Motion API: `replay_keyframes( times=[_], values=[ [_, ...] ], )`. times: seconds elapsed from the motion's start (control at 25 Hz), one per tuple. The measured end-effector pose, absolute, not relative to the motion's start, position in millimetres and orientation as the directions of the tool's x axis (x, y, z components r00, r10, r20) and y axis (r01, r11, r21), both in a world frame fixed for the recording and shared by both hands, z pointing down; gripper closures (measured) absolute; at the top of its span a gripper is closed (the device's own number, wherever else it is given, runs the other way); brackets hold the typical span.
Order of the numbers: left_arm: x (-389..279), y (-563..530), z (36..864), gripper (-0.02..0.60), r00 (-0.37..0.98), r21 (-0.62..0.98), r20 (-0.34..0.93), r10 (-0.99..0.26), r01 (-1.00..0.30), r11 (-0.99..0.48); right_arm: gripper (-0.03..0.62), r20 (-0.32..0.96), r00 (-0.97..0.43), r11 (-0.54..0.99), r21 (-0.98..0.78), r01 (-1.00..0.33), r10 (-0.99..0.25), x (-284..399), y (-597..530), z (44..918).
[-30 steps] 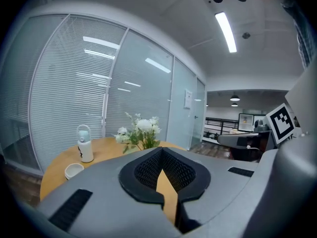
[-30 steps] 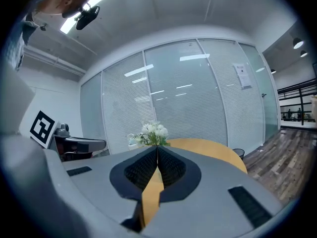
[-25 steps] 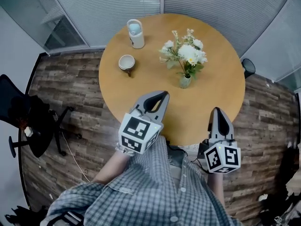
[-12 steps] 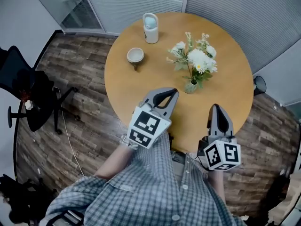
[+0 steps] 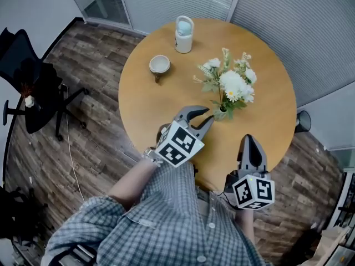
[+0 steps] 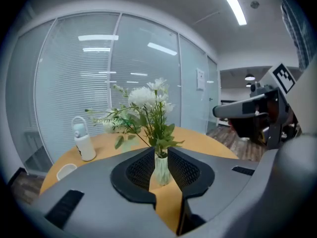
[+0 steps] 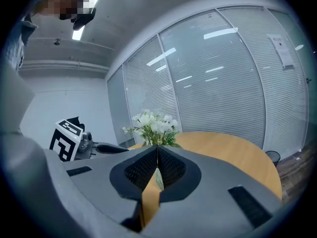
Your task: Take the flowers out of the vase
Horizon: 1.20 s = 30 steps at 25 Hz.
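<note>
Both grippers have closed in on the vase [image 5: 220, 113] over the past second. The left gripper [image 5: 208, 115] leads, just beside the vase on its near-left side. Its fingers [image 6: 139, 170] have just been parting and stand slightly open with nothing between them yet. The flowers [image 5: 230, 82] still sit in the vase near the middle of the bench [image 5: 166, 98], stems upright, dead ahead of the left fingers. The right gripper [image 5: 250, 139], fingers closed on nothing, hangs well short of the vase at the bench's near edge.
</note>
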<state>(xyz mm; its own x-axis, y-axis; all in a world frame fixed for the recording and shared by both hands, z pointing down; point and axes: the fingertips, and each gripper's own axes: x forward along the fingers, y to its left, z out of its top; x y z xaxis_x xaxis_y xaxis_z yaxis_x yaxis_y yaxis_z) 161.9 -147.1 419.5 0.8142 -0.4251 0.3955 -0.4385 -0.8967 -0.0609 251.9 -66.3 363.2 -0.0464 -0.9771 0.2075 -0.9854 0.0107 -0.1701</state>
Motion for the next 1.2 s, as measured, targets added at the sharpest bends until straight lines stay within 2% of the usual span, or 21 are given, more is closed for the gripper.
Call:
replay_keyframes(
  times=[0.12,0.56,0.96,1.2],
  values=[
    [172.6,-152.0,431.4,0.48,0.795,-0.106,0.415,-0.442,-0.44,-0.892,0.583,0.209,-0.057,0.021,-0.17,-0.985,-0.976,258.5,-69.2,365.3],
    [209.0,-163.6,507.5,0.344,0.729,-0.091,0.551,-0.407,-0.432,-0.897,0.583,0.239,-0.106,0.072,-0.147,-0.986,-0.965,277.1,-85.3,374.4],
    [228.9,-181.8,529.5,0.337,0.691,-0.116,0.553,-0.465,-0.489,-0.864,0.583,0.278,-0.118,0.073,-0.167,-0.983,-0.953,284.3,-98.1,390.4],
    [228.6,-178.2,530.9,0.371,0.681,-0.131,0.553,-0.479,-0.497,-0.858,0.583,0.284,-0.129,0.079,-0.181,-0.98,-0.95,281.3,-101.9,395.6]
  ],
)
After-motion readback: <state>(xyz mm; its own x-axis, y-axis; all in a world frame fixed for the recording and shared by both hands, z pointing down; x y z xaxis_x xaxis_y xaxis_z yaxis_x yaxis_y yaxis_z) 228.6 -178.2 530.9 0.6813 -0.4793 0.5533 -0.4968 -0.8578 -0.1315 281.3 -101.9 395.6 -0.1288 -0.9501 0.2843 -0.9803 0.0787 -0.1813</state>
